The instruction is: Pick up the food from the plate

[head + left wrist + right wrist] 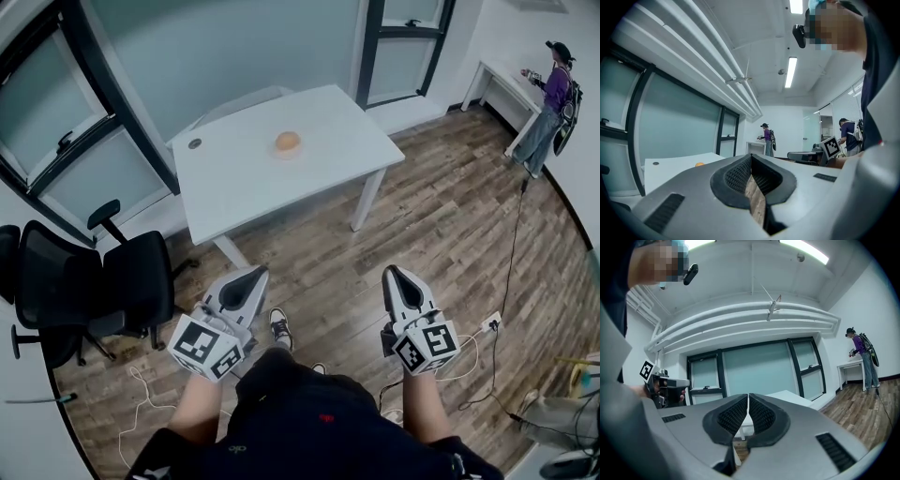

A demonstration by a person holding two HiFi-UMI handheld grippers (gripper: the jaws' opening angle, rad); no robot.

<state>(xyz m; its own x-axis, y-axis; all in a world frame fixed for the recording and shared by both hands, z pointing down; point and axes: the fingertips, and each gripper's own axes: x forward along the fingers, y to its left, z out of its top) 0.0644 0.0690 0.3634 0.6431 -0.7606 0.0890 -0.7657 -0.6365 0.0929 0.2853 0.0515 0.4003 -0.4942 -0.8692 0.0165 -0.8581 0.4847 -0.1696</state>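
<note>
In the head view both forearms reach forward at waist height, the left gripper (255,273) and right gripper (393,273) held level side by side over the wood floor (450,225), each pointing toward the white table (328,150). The food (288,142), a round orange-brown bun, sits on a pale plate (275,153) near the middle of the table, well ahead of both grippers. Each gripper's cube shows black-and-white square markers. In the left gripper view the jaws are pressed together with nothing between them, and the food shows as a small orange spot on the tabletop, far off and left of the tips. In the right gripper view the jaws meet, empty, with the table's edge beyond them.
</note>
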